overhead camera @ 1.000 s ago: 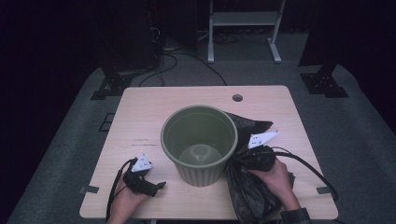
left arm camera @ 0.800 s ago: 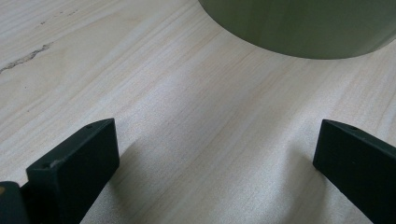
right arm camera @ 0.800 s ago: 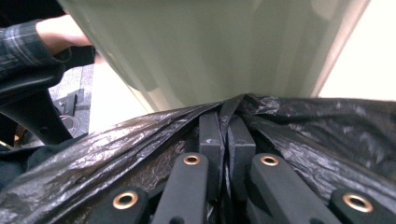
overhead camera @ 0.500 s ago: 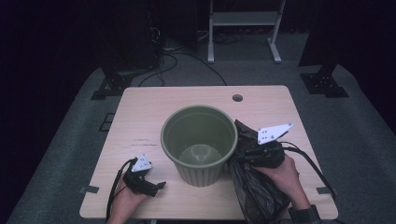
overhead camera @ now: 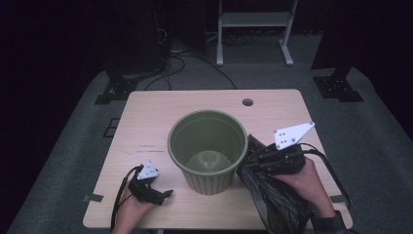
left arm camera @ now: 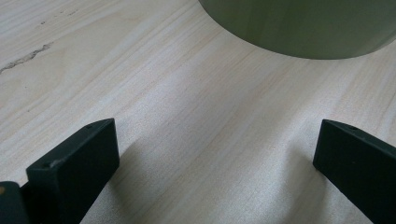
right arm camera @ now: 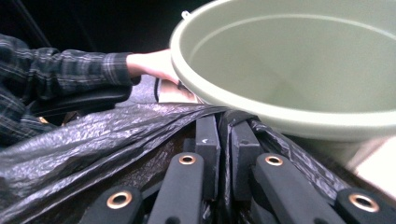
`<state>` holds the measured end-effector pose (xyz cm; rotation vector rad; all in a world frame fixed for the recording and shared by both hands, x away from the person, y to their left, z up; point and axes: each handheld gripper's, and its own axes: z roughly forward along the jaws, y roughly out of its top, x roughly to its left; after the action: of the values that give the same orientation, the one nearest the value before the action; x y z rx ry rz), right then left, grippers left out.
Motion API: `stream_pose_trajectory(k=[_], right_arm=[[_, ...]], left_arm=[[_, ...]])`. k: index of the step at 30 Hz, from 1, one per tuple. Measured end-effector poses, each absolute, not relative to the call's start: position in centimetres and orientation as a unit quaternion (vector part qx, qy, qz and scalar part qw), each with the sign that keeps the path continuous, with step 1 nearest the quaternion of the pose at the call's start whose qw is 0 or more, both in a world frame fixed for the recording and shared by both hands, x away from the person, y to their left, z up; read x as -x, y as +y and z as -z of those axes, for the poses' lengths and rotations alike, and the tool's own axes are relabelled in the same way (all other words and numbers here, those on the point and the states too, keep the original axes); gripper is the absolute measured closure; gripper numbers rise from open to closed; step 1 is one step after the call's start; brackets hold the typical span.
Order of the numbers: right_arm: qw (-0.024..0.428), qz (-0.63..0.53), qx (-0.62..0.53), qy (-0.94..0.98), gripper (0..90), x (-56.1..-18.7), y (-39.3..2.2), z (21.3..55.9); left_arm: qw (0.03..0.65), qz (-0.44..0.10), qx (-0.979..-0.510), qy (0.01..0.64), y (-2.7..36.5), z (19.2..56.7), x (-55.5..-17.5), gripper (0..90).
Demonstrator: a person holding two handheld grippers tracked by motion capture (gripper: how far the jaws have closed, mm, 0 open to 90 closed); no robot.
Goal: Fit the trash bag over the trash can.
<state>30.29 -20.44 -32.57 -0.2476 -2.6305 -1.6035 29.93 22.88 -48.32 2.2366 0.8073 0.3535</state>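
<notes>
A pale green plastic bin (overhead camera: pixel 208 179) stands upright and empty in the middle of the wooden table (overhead camera: pixel 146 122). Just right of it my right gripper (overhead camera: pixel 247 164) is shut on the edge of a black plastic bag (overhead camera: pixel 272 202), held up near the bin's rim. In the right gripper view the jaws (right arm camera: pixel 225 126) pinch the bag's film (right arm camera: pixel 93 135) right below the bin's rim (right arm camera: pixel 289 119); they have just eased slightly wider with the film still between them. My left gripper (overhead camera: pixel 168 193) rests open on the table left of the bin, nothing between its jaws (left arm camera: pixel 215 154), the bin's base (left arm camera: pixel 303 28) ahead.
The bag hangs down over the table's front right edge by the person's right forearm. A round cable hole (overhead camera: pixel 247 102) sits at the table's far side. A white-legged stand (overhead camera: pixel 253 29) and dark equipment stand on the grey floor beyond.
My right gripper has risen with the black bag, lifting its edge from table level to beside the bin's rim. The left gripper and the bin have stayed put.
</notes>
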Motion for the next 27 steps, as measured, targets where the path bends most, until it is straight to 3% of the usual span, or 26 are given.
stream_pose_trajectory(k=[13,27], right_arm=[[0.013,0.553,0.057,-0.831,87.0,-30.6,-20.2,29.5],[0.007,0.554,0.037,-0.832,87.1,-32.5,-16.6,27.0]], left_arm=[[0.361,-0.137,-0.868,0.313,22.9,48.3,-29.9,0.0],[0.361,-0.137,-0.867,0.313,22.9,48.3,-29.9,0.0]])
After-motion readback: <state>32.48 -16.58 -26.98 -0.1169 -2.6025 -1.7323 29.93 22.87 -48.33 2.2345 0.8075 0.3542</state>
